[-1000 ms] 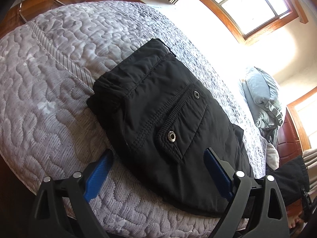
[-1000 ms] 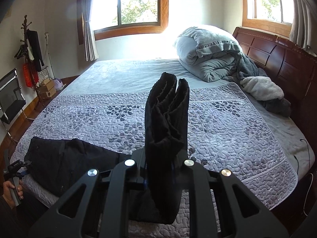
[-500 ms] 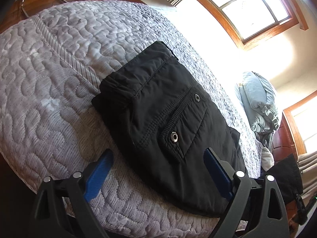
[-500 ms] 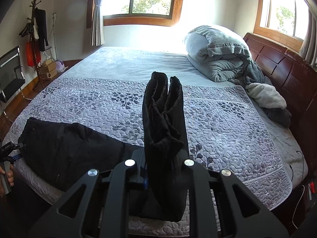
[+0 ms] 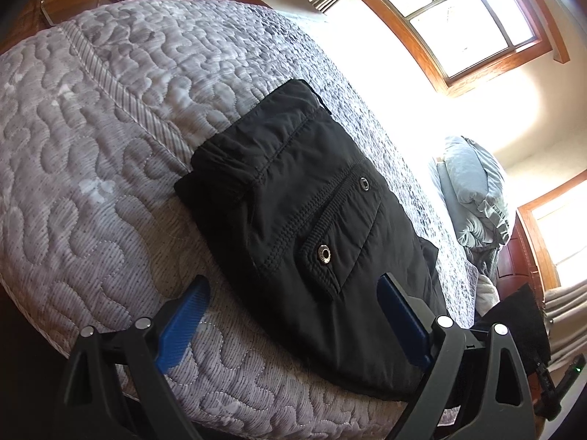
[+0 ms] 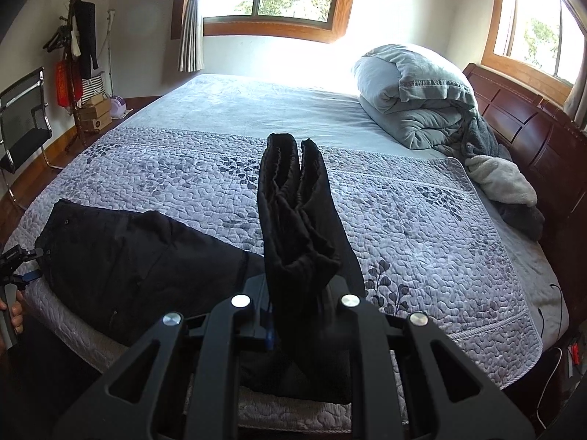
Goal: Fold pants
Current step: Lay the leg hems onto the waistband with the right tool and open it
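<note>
The pants [image 5: 308, 227] lie on the bed [image 5: 110, 146], waist end just ahead of your left gripper [image 5: 293, 304], whose jaws stand wide apart with the pocket flap between them, clamped on nothing. The leg ends [image 6: 297, 220] rise in a bunched fold straight out of your right gripper [image 6: 293, 315], whose jaws are pressed together on that cloth. The rest of the pants trails left of those jaws across the quilt [image 6: 422, 227]. Beyond them, farther up the bed, sits a rolled duvet [image 6: 411, 95] against the headboard [image 6: 532, 139].
</note>
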### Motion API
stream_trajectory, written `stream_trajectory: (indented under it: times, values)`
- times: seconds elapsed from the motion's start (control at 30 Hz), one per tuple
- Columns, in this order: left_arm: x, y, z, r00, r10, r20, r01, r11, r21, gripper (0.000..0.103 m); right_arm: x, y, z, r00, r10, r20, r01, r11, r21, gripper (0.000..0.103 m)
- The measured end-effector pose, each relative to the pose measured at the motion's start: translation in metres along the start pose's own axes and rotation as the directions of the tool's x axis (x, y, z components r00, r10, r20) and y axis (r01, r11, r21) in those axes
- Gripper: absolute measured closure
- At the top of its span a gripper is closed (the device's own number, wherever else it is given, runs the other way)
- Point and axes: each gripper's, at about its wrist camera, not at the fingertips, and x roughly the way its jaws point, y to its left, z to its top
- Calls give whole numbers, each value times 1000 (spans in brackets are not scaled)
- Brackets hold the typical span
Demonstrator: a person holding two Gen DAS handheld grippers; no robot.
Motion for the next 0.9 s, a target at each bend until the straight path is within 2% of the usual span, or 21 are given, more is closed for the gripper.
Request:
stream_trajectory:
  times: [0.47,0.9]
  values:
    - [2,3,2,1000,-8,-1,8,1000,-17,10,22,41,-9,1000,2,-31,-6,994,-110,88]
    - [1,9,1,1000,-16,-4,16,1000,-26,10,60,106,-40,995,-36,-93,8,957,-289,88]
